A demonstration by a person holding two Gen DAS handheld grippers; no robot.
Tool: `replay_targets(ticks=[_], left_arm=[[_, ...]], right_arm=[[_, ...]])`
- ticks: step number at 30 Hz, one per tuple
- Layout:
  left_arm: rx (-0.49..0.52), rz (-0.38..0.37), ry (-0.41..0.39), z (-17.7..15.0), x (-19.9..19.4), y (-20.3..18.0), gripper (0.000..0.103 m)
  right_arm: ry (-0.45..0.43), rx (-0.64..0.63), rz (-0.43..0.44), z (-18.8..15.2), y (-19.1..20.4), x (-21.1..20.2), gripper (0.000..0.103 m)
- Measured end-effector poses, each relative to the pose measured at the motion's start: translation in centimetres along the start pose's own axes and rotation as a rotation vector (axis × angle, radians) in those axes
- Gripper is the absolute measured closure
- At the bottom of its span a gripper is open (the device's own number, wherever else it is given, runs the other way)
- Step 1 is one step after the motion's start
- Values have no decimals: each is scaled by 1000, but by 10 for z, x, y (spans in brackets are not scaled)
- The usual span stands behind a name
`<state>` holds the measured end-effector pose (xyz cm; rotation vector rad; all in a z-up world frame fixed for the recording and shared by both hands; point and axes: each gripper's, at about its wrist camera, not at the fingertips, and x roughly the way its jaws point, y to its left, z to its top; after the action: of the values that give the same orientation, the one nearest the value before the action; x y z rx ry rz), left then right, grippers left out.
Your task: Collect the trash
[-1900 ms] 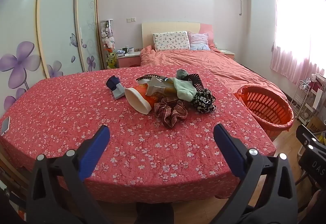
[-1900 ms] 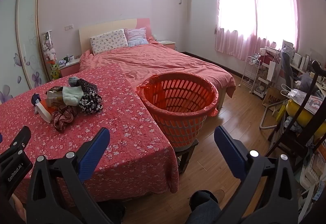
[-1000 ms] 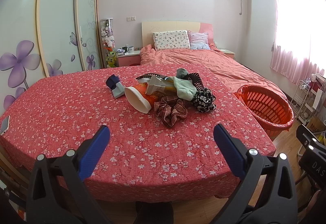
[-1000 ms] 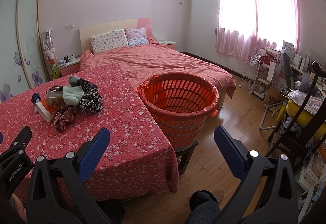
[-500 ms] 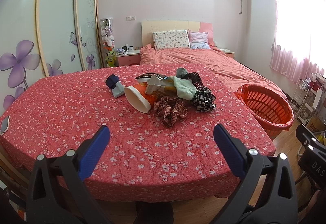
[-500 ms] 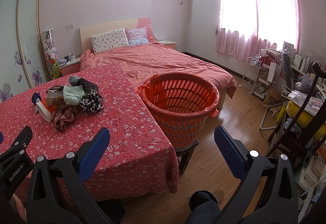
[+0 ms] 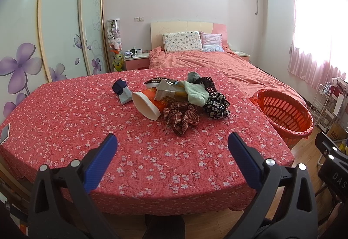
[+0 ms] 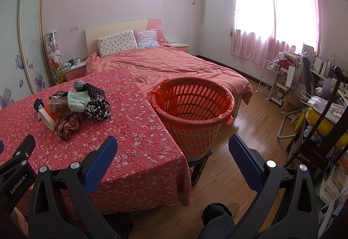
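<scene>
The left gripper hangs above the near edge of the table, its blue-padded jaws spread wide with nothing between them. The right gripper is likewise wide apart and empty, held off the table's right corner over the wooden floor.

Ahead of the left gripper, well apart from it, a pile of things lies near the middle of the table's red flowered cloth. A paper cup lies on its side, white mouth towards the camera, with a crumpled wrapper resting on top. A plaid scrunchie sits at the pile's near edge, touching the cup. A pale green cloth lies over a black-and-white floral scrunchie. A dark blue and grey bundle lies just left of the cup.

The orange laundry basket, lined with a red bag, stands just beside the table's right edge on a low stool. Behind it stretches a bed with a salmon cover. A phone lies at the table's far left edge.
</scene>
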<state>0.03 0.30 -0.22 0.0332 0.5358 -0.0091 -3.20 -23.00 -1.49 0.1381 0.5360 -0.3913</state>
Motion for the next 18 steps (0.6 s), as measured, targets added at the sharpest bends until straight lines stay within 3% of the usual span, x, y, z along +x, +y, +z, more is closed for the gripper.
replay_targets(ticks=[18], left_arm=[[0,0,2,-1,0,2,4]], right_arm=[[1,0,0,0,0,0,2]])
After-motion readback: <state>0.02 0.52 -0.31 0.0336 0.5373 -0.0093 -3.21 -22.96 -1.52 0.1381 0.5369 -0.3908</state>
